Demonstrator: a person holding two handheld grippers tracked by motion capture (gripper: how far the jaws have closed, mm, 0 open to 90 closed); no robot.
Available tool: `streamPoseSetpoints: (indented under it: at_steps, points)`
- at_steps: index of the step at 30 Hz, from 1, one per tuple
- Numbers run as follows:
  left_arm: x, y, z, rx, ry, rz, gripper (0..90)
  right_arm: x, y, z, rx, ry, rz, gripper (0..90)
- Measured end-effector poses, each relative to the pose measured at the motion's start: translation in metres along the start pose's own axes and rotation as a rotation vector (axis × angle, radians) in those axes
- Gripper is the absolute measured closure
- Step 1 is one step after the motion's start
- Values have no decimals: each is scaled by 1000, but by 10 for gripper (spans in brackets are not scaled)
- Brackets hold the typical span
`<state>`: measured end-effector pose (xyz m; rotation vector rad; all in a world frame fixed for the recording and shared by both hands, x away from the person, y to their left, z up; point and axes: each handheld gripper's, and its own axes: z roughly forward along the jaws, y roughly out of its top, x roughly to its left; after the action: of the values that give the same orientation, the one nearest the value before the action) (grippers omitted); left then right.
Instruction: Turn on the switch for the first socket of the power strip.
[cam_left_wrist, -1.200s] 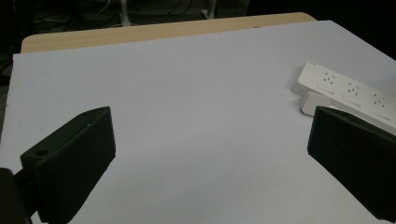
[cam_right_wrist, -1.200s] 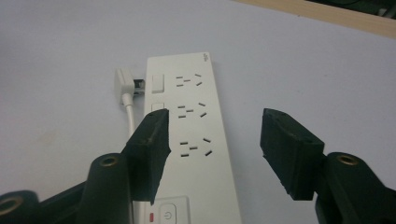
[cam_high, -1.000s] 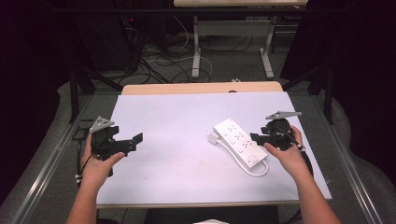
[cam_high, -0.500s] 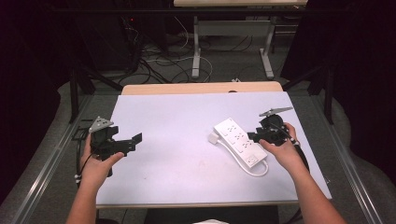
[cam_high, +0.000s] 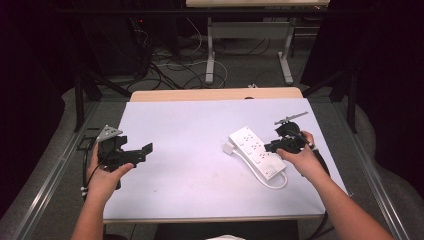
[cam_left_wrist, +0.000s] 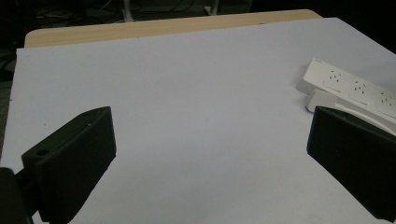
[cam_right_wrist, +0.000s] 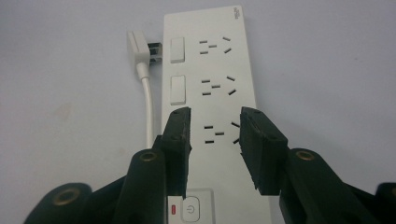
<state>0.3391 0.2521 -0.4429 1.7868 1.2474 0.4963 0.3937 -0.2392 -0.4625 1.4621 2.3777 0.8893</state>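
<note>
On the white table (cam_high: 200, 150), with the strip (cam_high: 256, 151) at four o'clock, your right gripper (cam_right_wrist: 214, 122) has just been narrowing over its sockets, pinching nothing, so it may skid off; the left gripper (cam_left_wrist: 205, 154) is spread wide.

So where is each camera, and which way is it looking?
High view: above the person's side, looking forward and down on the table; both forearms, left gripper, right gripper.
Left gripper view: on that gripper, looking across the table; wide-apart jaws.
Right gripper view: looking down on the power strip; jaws have just been closing, gripping nothing.
All share the strip.
</note>
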Motion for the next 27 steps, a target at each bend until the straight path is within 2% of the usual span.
streamPoseSetpoints:
  at_steps: [2,3,9,11,13,15,16,17,20,21,24,25,27]
  points:
    - [0,0,0,-3,1,-3,13,0,0,2,13,3,-5,658]
    - [0,0,0,0,1,0,13,2,1,4,20,15,10,662]
    - [0,-1,1,0,4,-4,14,4,2,13,64,14,-4,699]
    - [1,-1,1,1,4,-5,15,7,3,16,79,12,14,709]
    - [1,-1,1,2,4,-4,15,6,3,19,84,23,-10,720]
    - [1,-1,1,2,4,-4,15,8,3,22,100,11,7,728]
    - [1,-1,1,2,4,-4,15,7,3,24,88,20,-8,732]
    - [1,-1,1,3,5,-3,16,8,4,25,107,7,2,736]
    - [1,-1,1,1,6,-4,16,8,4,29,122,20,-11,740]
    - [2,-1,1,2,6,-4,16,9,4,32,135,13,4,746]
    - [2,-1,1,3,8,-7,16,8,4,35,143,20,-2,753]
    - [2,-1,1,3,9,-7,16,9,4,36,155,18,14,760]
    - [2,-1,1,4,8,-7,16,9,4,39,165,15,13,772]
